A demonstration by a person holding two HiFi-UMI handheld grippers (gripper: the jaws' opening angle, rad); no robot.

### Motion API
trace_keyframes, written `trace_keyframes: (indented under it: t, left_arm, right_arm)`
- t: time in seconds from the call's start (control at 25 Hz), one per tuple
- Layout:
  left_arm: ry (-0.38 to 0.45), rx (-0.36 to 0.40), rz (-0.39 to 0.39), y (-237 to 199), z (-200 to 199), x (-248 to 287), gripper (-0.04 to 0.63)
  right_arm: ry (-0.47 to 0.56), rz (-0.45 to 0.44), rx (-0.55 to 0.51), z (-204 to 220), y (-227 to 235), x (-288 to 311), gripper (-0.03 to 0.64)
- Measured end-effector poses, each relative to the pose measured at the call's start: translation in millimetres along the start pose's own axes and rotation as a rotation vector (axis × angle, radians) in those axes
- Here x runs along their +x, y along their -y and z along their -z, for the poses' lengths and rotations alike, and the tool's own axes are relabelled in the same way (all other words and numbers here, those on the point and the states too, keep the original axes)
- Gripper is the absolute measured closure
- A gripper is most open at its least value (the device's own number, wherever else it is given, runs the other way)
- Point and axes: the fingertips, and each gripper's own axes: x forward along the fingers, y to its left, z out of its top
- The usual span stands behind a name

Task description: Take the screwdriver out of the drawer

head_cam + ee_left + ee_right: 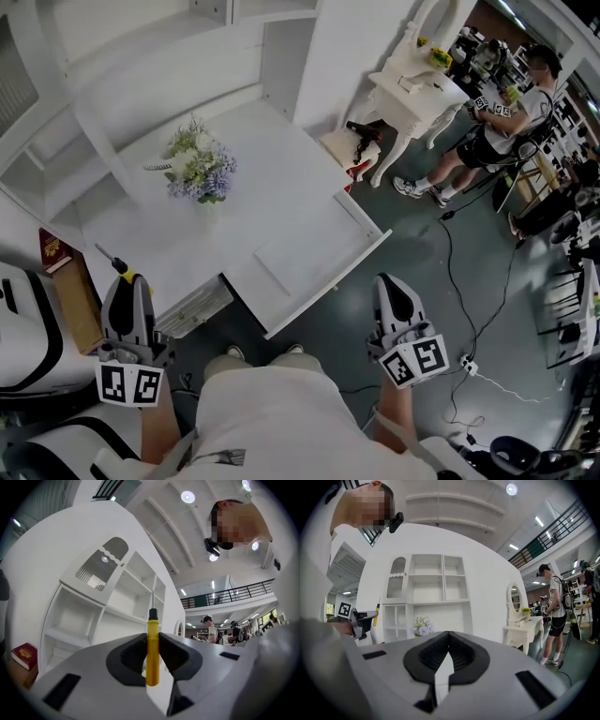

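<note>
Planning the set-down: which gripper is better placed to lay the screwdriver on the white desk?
Left. The left gripper already clamps the screwdriver by its yellow handle, at the desk near edge. The right gripper is shut and empty, over the floor.

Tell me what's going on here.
A person stands at a white desk with a gripper in each hand. The left gripper is shut on the yellow handle of a screwdriver and holds it up, clear of the open drawer. The right gripper is shut with nothing in it, near the drawer's front.
</note>
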Motion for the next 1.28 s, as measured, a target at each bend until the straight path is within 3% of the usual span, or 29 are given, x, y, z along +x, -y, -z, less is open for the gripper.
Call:
trace_keyframes:
  t: [0.48, 1.28]
  left_arm:
    - [-0.018, 0.019, 0.030, -2.1, 0.9, 4.7, 0.508]
    - [-0.020, 0.006, 0.095, -17.7, 7.6, 34.3, 0.508]
  right_arm:
    - [0.005, 0.010, 0.054, 3.2, -2.9, 1.6, 0.609]
    - [-0.004, -0.003, -0.002, -2.4, -25.9, 35.8, 0.609]
